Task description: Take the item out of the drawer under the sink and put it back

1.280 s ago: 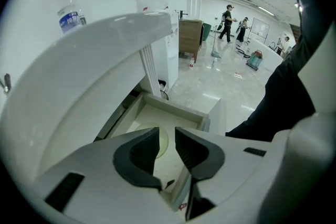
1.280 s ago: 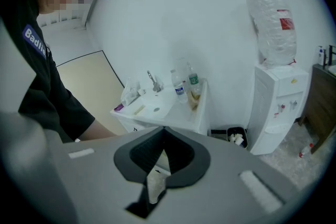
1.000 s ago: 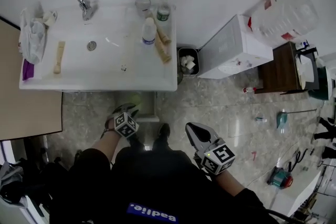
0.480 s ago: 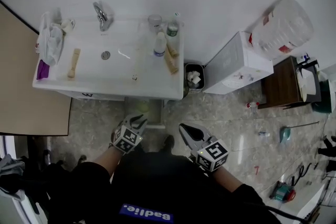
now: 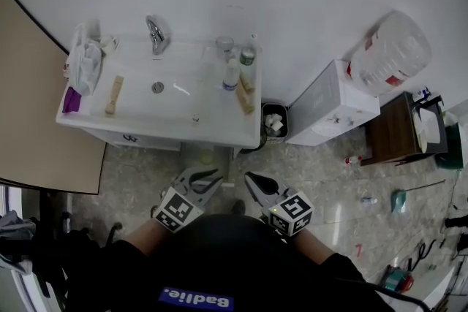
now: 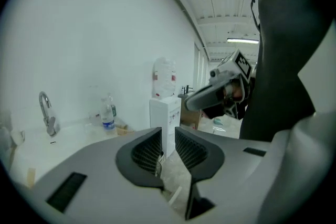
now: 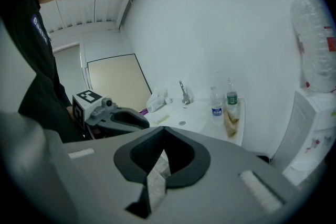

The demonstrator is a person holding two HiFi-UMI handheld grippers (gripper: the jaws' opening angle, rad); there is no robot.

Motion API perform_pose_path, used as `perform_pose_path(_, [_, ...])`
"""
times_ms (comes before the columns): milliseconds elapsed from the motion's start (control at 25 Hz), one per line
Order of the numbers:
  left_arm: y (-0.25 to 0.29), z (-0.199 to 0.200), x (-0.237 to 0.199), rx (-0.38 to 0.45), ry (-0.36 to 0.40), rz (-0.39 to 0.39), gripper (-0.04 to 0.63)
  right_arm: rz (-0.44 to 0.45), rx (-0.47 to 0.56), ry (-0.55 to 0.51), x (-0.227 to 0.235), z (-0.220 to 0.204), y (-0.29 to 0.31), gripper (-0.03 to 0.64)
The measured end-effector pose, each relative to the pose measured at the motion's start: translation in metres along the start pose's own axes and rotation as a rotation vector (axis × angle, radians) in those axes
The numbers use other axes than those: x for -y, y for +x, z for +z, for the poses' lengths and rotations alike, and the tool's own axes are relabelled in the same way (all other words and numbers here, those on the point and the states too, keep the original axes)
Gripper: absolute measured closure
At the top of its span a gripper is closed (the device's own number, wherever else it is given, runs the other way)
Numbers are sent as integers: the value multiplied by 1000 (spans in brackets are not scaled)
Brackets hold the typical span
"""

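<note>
The left hand-held gripper (image 6: 168, 136) is released: its two ribbed jaws stand a narrow gap apart, with only floor showing between them. The right hand-held gripper (image 7: 165, 129) is clenched, its jaw tips meeting, and it grips nothing. The person holds both side by side in front of a dark torso, pointing toward the sink (image 5: 146, 113).

Just ahead of the left jaws, under the sink's front edge, a pale drawer (image 5: 221, 154) juts out over the floor (image 5: 322, 172). A small yellow-green thing (image 5: 207, 156) shows in it — too small to tell what it is. Neither gripper touches it.

On the sink, a tap (image 5: 155, 34) stands at the back. A capped bottle (image 5: 247, 56) and a white bottle (image 5: 231, 74) stand near the right end, with a brown packet (image 5: 246, 97) lying beside them. A wooden brush (image 5: 114, 95) lies toward the left, and a crumpled white cloth (image 5: 86, 62) sits at the left end.

Right of the sink stands a small bin (image 5: 274, 120), then a white water dispenser (image 5: 333, 113) topped by a large clear bottle (image 5: 387, 51), then a brown cabinet (image 5: 395, 124). A beige door panel (image 5: 36, 128) fills the left edge.
</note>
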State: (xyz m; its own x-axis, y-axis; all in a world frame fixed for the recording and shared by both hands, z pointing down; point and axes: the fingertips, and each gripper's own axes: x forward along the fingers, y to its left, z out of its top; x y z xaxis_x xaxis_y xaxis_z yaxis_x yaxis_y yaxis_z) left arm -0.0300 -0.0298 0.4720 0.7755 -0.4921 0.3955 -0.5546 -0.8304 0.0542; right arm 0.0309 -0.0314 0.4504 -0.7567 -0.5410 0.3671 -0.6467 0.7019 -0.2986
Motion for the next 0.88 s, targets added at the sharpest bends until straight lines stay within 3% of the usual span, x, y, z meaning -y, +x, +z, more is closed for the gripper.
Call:
perform_pose_path(240, [-32,73,19,136,26,-39,523,21,36,-27,-13,17,4,615])
perform_pose_path(360, [-41,89,27,165,62,-46,574,30,54,-58,-22,24,5,615])
perform_pose_path(600, [-40,79,29,184,-17,-32,589,56,75,-106,-34,29,1,615])
perform_pose_path(880, [-39,73,32,188,-56,-37,589,128,90,-125,-52,28,-3,617])
